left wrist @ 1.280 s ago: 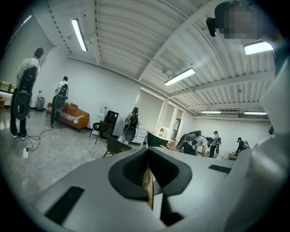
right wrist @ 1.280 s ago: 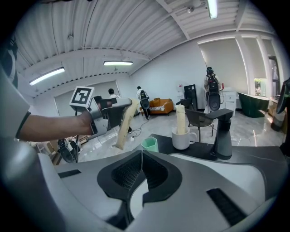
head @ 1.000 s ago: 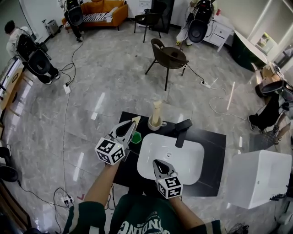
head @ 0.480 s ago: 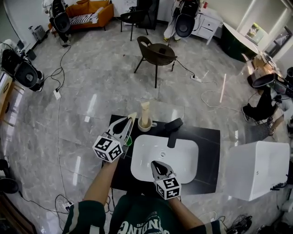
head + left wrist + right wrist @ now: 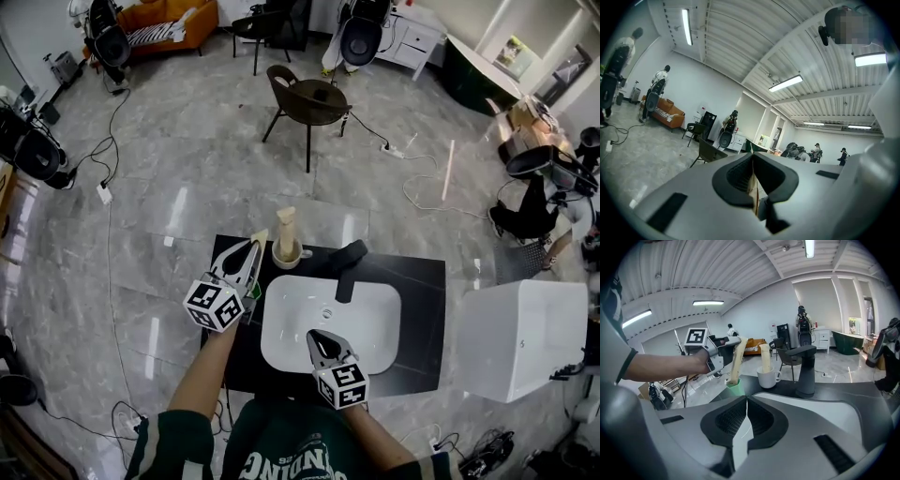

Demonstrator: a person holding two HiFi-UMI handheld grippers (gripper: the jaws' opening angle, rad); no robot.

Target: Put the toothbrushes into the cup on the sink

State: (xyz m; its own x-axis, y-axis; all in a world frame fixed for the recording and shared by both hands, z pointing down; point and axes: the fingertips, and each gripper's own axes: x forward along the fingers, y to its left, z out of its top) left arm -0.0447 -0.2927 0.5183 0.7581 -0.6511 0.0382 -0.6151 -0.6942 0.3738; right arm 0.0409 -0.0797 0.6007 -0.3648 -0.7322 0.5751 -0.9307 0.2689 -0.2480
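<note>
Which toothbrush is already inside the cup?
The upright toothbrush standing in the white cup beside the tap. The other toothbrush is outside it, pinched in the left gripper, left of the cup.

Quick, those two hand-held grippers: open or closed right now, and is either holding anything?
Left hand-held gripper: closed on a toothbrush.
Right hand-held gripper: closed, empty.

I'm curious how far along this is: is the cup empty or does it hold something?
Not empty. One toothbrush stands upright in the cup; a second toothbrush is outside it, clamped in the left gripper.
</note>
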